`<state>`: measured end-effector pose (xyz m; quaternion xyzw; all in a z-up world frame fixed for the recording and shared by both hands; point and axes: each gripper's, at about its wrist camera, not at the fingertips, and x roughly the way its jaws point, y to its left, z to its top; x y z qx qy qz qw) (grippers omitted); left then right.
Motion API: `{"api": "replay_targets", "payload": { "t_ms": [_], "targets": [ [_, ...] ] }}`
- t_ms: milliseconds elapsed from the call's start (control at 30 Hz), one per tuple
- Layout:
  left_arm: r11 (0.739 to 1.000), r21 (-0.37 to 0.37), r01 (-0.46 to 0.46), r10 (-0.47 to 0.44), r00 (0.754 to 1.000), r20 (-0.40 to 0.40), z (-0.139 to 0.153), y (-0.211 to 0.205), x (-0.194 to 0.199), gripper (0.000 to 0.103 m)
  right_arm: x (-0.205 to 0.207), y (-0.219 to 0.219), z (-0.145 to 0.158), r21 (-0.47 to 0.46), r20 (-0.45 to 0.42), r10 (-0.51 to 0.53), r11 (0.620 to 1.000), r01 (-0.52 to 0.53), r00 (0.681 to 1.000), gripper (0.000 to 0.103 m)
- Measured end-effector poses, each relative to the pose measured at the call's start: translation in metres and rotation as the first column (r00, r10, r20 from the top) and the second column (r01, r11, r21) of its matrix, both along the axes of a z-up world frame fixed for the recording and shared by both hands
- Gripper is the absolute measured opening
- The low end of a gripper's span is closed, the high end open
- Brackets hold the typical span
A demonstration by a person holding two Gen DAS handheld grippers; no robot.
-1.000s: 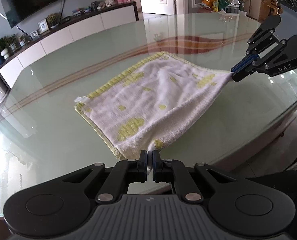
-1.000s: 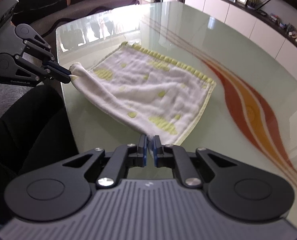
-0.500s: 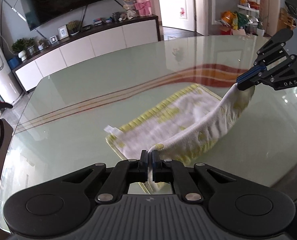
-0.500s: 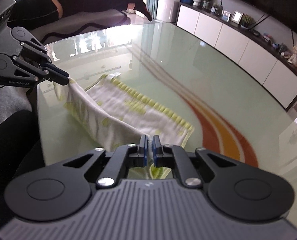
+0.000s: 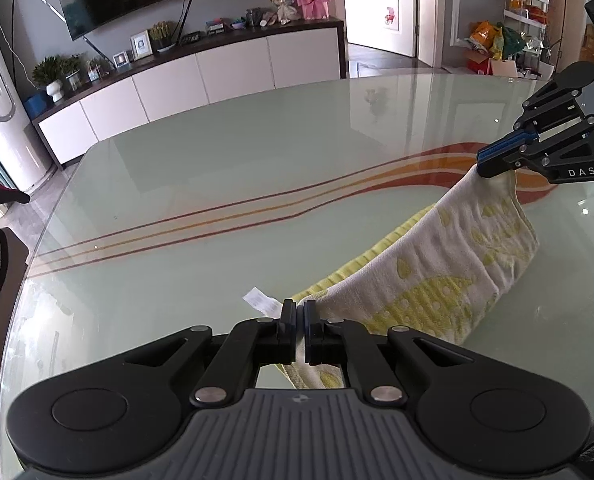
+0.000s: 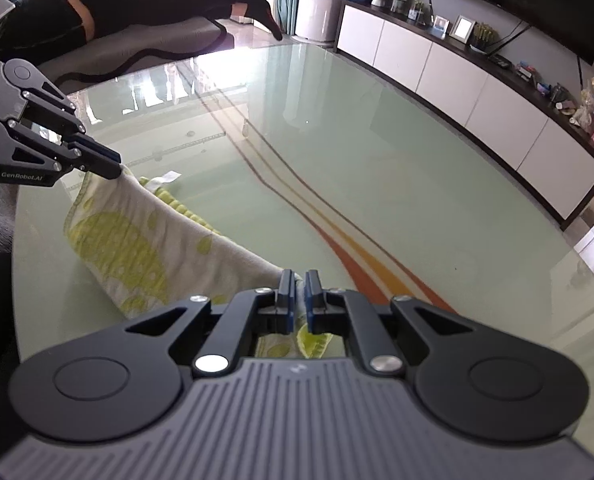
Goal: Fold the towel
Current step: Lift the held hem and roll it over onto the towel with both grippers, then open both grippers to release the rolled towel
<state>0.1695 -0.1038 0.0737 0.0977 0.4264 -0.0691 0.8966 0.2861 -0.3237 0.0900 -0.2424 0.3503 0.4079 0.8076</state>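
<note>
Our left hand-held gripper pinches one corner of the towel; our right hand-held gripper pinches the other. The cloth sags between them, its far edge lying on the glass desk. Beyond stands a white cabinet; nothing blocks the towel.

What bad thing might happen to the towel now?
1. The left gripper and right gripper each pinch only a small bit of the towel. A corner might slip out, and the lifted half would flop down crooked.
2. The table is smooth glass, so the half lying on it might slide as the grippers pull.
3. The lifted edge sags between the grippers, so it may land uneven on the yellow border.
</note>
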Motion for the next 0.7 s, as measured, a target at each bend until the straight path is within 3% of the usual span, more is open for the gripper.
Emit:
{"api": "replay_targets", "payload": {
  "t_ms": [400, 700],
  "targets": [
    [1.000, -0.009, 0.007, -0.008, 0.997, -0.071, -0.029, 0.011, 0.028, 0.005, 0.022, 0.010, -0.033, -0.064, -0.062, -0.027, 0.998, 0.023, 0.998, 0.006],
    [1.000, -0.001, 0.009, -0.009, 0.996, -0.089, -0.036, 0.013, 0.035, 0.008, 0.022, 0.008, -0.040, -0.069, -0.072, -0.038, 0.997, 0.033, 0.997, 0.006]
  ]
}}
